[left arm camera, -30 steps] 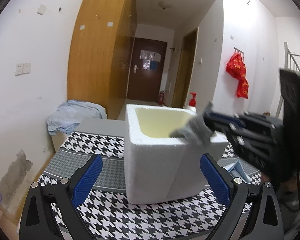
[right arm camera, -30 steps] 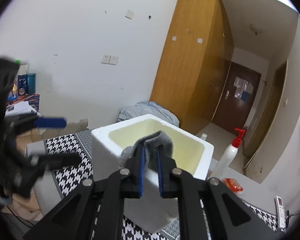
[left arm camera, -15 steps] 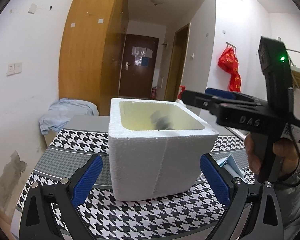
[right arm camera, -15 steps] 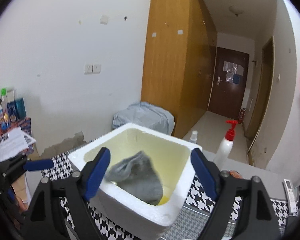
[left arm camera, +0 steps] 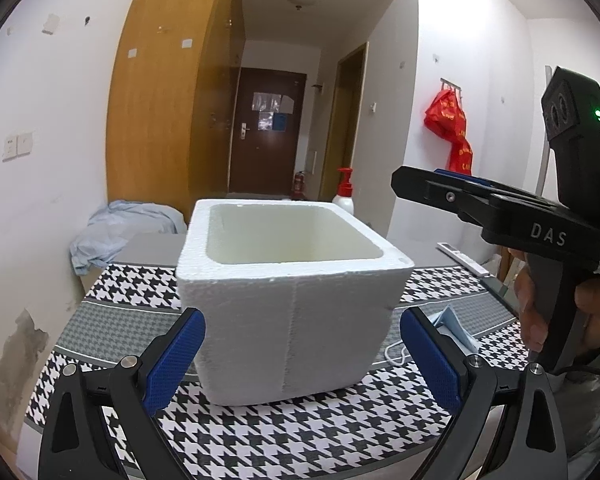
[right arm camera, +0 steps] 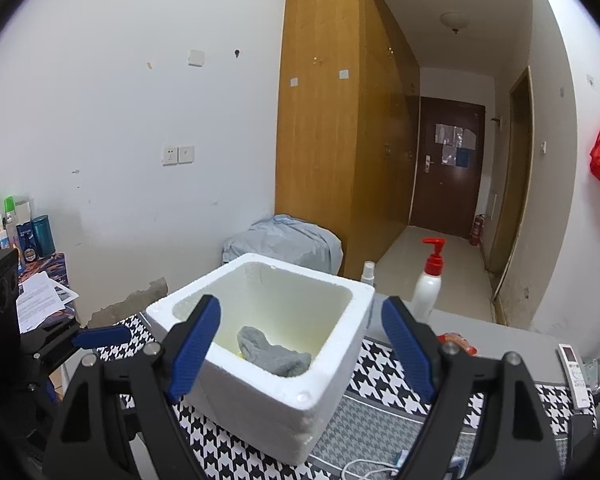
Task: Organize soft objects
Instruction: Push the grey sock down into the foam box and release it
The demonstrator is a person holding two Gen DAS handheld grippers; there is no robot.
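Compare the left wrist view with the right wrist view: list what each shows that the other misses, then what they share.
Only the left wrist view shows the hand that holds the right tool.
Only the right wrist view shows the grey sock lying in the foam box, and the bottles on a shelf.
Both show the box, the houndstooth cloth, the pump bottle and the dark door. Each tool stands open and empty.

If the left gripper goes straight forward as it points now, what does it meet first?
Most likely the near wall of the foam box: it fills the view between the open left gripper. How far off is unclear.
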